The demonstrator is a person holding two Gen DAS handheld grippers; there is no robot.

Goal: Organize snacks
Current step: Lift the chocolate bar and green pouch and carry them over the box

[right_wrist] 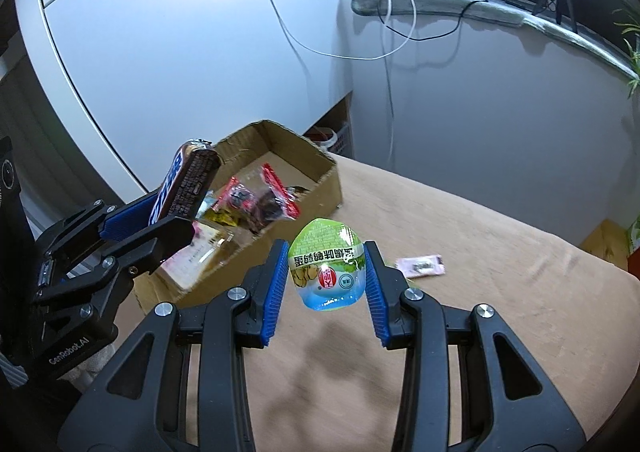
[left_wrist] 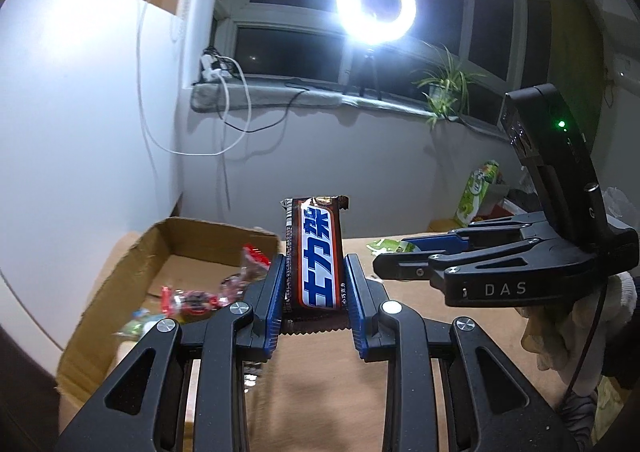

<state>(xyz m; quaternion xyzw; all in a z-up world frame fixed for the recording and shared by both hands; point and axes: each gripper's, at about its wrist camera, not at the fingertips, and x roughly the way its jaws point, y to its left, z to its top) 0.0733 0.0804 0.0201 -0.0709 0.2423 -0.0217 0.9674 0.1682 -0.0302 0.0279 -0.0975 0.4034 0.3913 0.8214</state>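
My left gripper (left_wrist: 315,272) is shut on a brown chocolate bar (left_wrist: 316,252) with a blue and white label, held upright above the table. The same bar (right_wrist: 186,182) and left gripper (right_wrist: 160,222) show at the left of the right wrist view, above the near side of a cardboard box (right_wrist: 320,172). My right gripper (right_wrist: 326,272) is shut on a green and blue egg-shaped snack packet (right_wrist: 326,266), lifted off the table. The right gripper (left_wrist: 394,258) appears at the right of the left wrist view; its load is mostly hidden there. The box (left_wrist: 120,252) holds several wrapped snacks.
A pink wrapped snack (right_wrist: 420,266) lies on the tan tabletop (right_wrist: 480,312) right of the packet. A green snack bag (left_wrist: 478,192) stands at the table's far right. A ring light (left_wrist: 376,6), a plant (left_wrist: 444,88) and cables sit at the windowsill. A gloved hand (left_wrist: 560,324) holds the right gripper.
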